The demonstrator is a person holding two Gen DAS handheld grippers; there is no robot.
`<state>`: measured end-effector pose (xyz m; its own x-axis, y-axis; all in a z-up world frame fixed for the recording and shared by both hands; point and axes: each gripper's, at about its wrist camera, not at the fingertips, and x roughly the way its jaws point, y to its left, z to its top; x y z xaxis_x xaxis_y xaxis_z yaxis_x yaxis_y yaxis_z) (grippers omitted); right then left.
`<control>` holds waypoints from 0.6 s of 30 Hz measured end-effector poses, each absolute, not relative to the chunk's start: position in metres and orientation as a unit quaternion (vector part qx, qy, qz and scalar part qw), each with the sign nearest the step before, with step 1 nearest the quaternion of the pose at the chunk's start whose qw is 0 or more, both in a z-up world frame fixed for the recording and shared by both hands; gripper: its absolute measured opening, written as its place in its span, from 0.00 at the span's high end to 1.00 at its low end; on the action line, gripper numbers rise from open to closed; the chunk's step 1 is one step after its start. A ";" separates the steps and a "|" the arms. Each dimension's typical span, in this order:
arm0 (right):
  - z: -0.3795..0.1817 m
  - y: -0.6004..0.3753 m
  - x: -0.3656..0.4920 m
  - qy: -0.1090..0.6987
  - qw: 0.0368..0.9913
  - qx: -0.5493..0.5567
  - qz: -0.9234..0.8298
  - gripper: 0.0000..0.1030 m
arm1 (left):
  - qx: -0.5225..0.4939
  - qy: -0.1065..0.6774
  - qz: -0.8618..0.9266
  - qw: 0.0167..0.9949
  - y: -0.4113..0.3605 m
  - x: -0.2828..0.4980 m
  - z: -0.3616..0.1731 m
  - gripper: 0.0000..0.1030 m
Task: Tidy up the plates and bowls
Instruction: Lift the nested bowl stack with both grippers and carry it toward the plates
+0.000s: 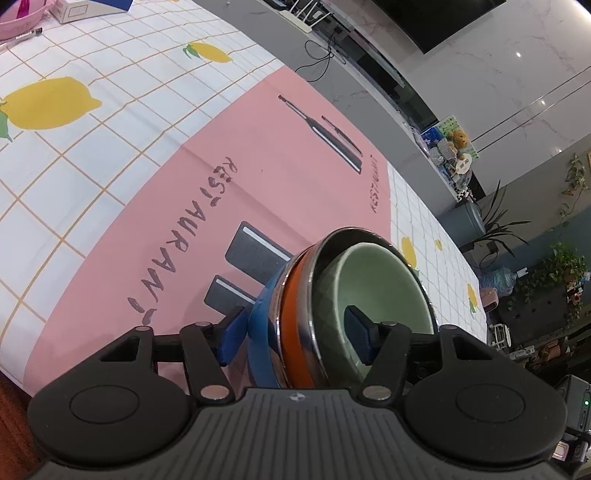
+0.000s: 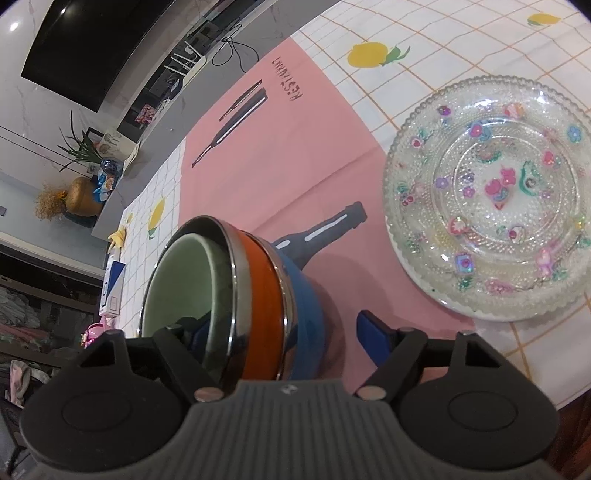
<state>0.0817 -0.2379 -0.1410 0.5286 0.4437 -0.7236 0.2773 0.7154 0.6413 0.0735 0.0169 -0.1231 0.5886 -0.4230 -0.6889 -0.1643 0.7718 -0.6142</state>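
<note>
A stack of nested bowls stands on the pink placemat [image 1: 258, 155]: a pale green bowl [image 1: 380, 280] sits inside an orange steel-rimmed bowl [image 1: 295, 314], which sits inside a blue bowl [image 1: 262, 314]. My left gripper [image 1: 295, 332] straddles the stack's wall, one finger inside the green bowl and one outside the blue bowl. My right gripper [image 2: 280, 332] straddles the stack [image 2: 258, 288] the same way from the other side. Whether the pads press the walls is unclear. A stack of clear glass plates [image 2: 491, 199] with flower decals lies to the right.
The table has a white lemon-print cloth [image 1: 92, 129]. A pink basin [image 1: 22, 18], a pen and a white box lie at its far left corner. A blue and white carton [image 2: 114, 291] stands near the table's far edge.
</note>
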 end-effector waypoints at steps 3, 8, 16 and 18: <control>-0.139 -0.236 0.082 0.480 0.793 0.370 0.055 0.34 | -0.337 0.451 -0.080 0.823 0.019 0.075 -0.126 0.38; -0.144 -0.236 0.084 0.485 0.778 0.395 0.065 0.42 | -0.339 0.453 -0.081 0.821 0.019 0.076 -0.127 0.40; -0.142 -0.235 0.081 0.484 0.780 0.392 0.059 0.44 | -0.326 0.454 -0.081 0.825 0.016 0.076 -0.126 0.44; -0.142 -0.235 0.080 0.485 0.780 0.392 0.058 0.44 | -0.319 0.455 -0.085 0.827 0.015 0.076 -0.126 0.44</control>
<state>0.0796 -0.2349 -0.1420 0.5236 0.4703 -0.7103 0.2896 0.6859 0.6676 0.0760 0.0152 -0.1258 0.5721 -0.4303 -0.6983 -0.1501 0.7820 -0.6049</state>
